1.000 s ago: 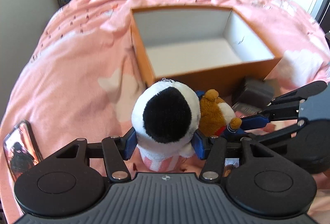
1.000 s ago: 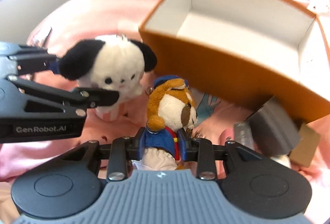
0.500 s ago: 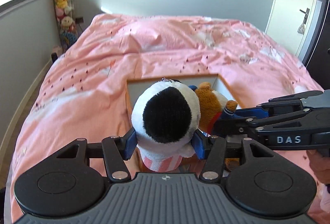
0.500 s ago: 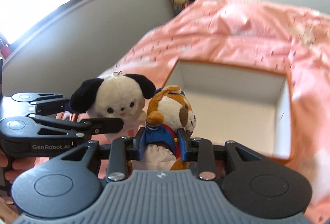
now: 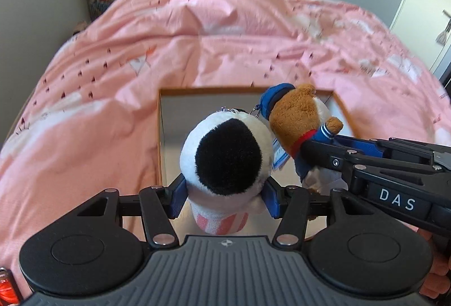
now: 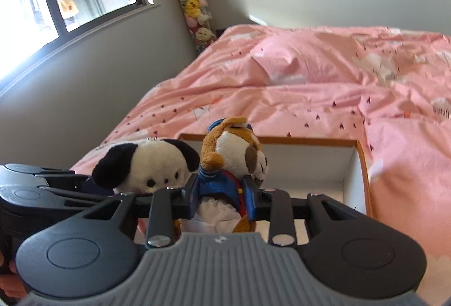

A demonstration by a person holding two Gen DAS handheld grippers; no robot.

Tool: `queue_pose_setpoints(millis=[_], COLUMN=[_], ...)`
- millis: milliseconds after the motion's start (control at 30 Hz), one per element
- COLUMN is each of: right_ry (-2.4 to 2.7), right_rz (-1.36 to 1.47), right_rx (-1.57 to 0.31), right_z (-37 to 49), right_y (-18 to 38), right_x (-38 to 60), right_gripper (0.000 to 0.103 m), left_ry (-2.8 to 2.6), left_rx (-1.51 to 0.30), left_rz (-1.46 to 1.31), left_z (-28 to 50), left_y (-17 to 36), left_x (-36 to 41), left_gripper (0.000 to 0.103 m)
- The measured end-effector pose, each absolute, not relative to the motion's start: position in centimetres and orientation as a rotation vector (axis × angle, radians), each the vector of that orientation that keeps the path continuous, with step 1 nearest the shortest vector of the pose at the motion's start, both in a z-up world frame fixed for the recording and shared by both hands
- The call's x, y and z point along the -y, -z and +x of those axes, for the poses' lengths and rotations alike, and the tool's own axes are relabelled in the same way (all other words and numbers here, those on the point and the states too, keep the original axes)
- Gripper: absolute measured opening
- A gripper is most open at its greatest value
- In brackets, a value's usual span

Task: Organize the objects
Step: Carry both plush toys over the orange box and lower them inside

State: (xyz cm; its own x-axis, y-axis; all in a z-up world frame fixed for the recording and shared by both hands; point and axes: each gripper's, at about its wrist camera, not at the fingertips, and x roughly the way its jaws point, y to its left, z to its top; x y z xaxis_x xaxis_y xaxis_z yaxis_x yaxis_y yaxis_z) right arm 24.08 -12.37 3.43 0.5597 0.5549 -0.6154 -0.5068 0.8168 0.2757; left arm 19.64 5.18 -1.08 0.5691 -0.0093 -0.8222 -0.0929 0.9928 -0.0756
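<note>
Now left claw (image 5: pixel 225 194) grips fluffy round white-black plush (image 5: pixel 225 153); right claw (image 6: pixel 221 197) grips furry brown plush (image 6: pixel 231 159); rectangular orange box (image 6: pixel 362 162).

Above the orange box (image 5: pixel 160 137), whose matt white card lining is showing smooth, a fluffy black-and-white plush dog (image 5: pixel 225 156) and a shaggy brown plush (image 5: pixel 298 122) are sitting between matt black plastic grippers; pink cotton bedding (image 5: pixel 112 66) is lying soft around the box

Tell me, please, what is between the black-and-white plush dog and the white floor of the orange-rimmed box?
Nothing lies between them. The left wrist view shows the black-and-white plush dog hanging in the left gripper over the bare white floor of the orange-rimmed box.
</note>
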Motion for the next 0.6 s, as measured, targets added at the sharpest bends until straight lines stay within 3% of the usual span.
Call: queue_pose_setpoints(millis=[233,600], right_ry=[-0.63,-0.624], right_rz=[0.137,0.206], right_rx=[-0.902,-1.008], right_z=[26.8,28.5], right_y=[2.0,5.5], right_x=[12.0,12.5], right_gripper=[0.034,0.034], left_ry=[-0.083,-0.076], left_rx=[-1.081,-1.18], left_rz=[-0.071,0.13], left_z=[21.5,22.6], left_y=[4.6,7.6], left_x=[-5.1,-2.8], left_gripper=[0.063,0.066])
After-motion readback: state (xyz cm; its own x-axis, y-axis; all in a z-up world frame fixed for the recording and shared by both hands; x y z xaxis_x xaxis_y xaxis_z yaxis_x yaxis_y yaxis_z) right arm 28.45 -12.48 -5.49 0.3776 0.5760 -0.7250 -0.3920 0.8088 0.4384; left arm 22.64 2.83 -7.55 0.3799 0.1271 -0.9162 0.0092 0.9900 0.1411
